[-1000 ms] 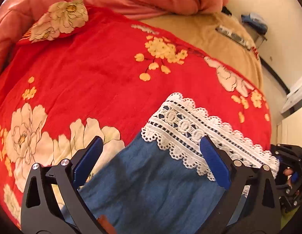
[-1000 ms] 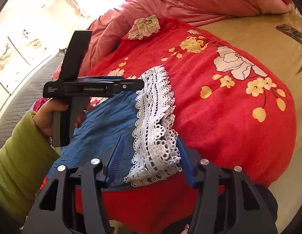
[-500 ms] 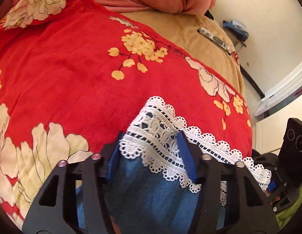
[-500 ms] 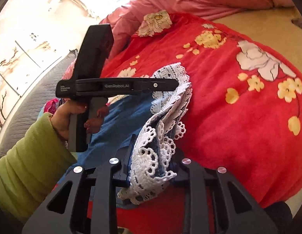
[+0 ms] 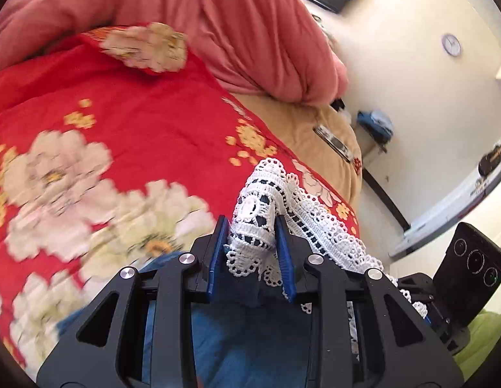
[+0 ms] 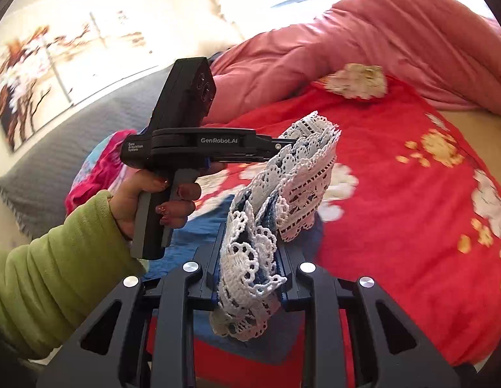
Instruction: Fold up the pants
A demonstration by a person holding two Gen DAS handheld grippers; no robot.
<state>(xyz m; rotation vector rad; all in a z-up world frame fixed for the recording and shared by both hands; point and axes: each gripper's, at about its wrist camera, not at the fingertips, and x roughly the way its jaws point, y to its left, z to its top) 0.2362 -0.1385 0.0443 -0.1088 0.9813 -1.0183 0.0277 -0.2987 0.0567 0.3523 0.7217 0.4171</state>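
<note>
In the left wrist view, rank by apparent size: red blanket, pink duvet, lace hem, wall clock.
1. Red blanket
2. Pink duvet, close behind the blanket in apparent size
3. Lace hem, enlarged by sitting right at the camera
4. Wall clock, far off, so it looks tiny

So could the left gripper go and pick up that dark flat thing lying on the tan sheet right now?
Probably not as things stand. The left gripper is shut on the lace hem of the pants, so its jaws are occupied. The dark flat object lies beyond the red blanket.
</note>
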